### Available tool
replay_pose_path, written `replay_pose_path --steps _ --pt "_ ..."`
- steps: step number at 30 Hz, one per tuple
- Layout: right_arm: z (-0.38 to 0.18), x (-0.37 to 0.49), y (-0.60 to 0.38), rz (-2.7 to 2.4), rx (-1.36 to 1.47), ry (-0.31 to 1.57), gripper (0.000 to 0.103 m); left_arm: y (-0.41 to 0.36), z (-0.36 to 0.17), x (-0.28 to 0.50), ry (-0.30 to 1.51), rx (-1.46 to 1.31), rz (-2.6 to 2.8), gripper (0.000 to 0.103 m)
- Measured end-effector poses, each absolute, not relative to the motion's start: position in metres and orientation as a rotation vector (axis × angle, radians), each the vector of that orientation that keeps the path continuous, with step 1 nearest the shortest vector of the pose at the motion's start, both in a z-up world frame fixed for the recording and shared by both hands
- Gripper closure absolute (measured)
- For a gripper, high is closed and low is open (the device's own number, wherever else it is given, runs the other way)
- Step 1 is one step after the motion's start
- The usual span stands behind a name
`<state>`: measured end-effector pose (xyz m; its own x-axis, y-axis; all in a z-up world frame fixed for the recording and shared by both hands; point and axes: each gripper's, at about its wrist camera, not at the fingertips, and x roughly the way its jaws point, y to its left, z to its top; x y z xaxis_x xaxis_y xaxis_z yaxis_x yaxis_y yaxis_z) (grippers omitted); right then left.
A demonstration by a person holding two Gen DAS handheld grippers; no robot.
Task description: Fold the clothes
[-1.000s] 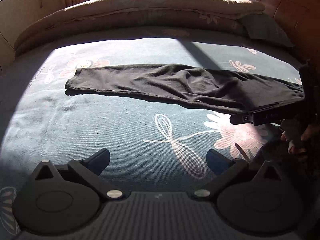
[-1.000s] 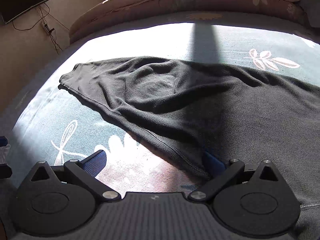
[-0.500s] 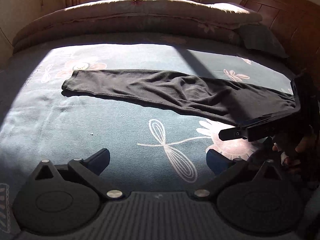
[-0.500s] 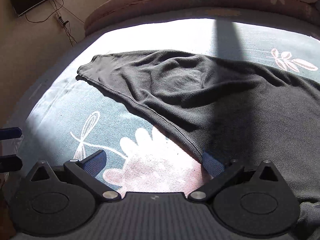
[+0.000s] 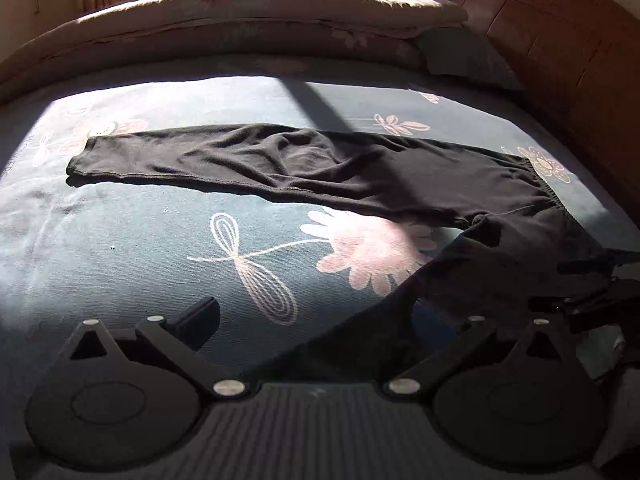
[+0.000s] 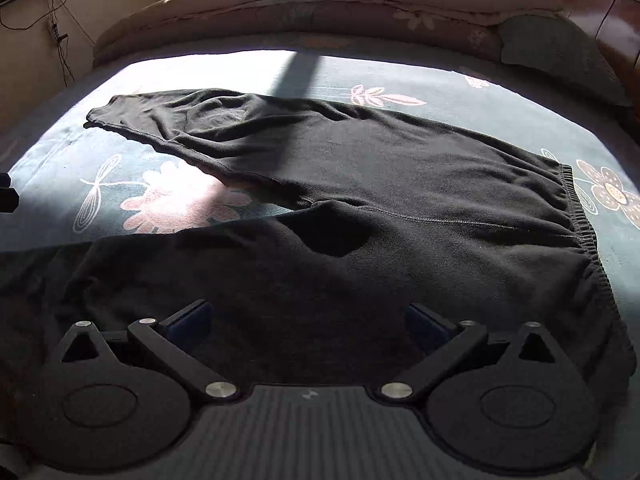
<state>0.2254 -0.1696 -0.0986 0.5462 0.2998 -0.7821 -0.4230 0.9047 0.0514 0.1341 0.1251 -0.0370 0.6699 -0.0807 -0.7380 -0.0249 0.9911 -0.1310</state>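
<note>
A pair of black trousers (image 6: 400, 184) was spread across the teal flowered bedspread (image 5: 132, 236), with the far leg (image 5: 224, 160) laid out straight toward the left and its cuff (image 5: 78, 160) lying in the sun patch. The near leg (image 6: 168, 272) was splayed away from it toward the foot of the bed, so that a wedge of bedspread showed between the two from the crotch outward. The elastic waistband (image 6: 580, 220) lay at the right, gathered and slightly curled. This open V was judged to be the starting layout for bringing one leg over onto the other. The right gripper (image 6: 308, 320) was held low over the seat and upper near leg, its jaws spread wide with nothing between them; whether the blue pads (image 6: 188, 316) touched the cloth could not be told. The left gripper (image 5: 320, 316) was held farther down the near leg, likewise released, with the cloth edge running past its right finger (image 5: 432, 318) but not clamped. Both were judged to be placed for a pinch along that leg. Beyond the trousers, a rolled quilt (image 5: 240, 12) was stacked along the far side, a pillow (image 6: 560, 52) lay beside it, and a wooden headboard (image 5: 560, 48) stood at the right.
</note>
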Motion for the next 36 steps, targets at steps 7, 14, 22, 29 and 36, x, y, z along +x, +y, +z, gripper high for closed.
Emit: replay_pose_path --steps 7,14,22,29,36 --pt "-0.13 0.206 -0.192 0.381 -0.12 0.913 0.0 0.064 -0.073 0.133 0.912 -0.155 -0.166 0.001" --pt "-0.134 0.199 -0.194 0.372 -0.112 0.859 0.0 0.062 -0.103 0.118 0.931 -0.258 -0.125 0.001" --pt "-0.137 0.192 -0.197 0.376 -0.109 0.804 0.0 0.066 -0.104 0.103 0.889 -0.278 -0.128 0.001" --pt "-0.14 0.188 -0.199 0.379 -0.098 0.765 0.0 0.102 -0.09 0.088 0.896 -0.329 0.059 0.001" --pt "-0.143 0.182 -0.201 0.386 -0.108 0.715 0.0 0.15 -0.101 0.053 0.907 -0.459 0.203 0.001"
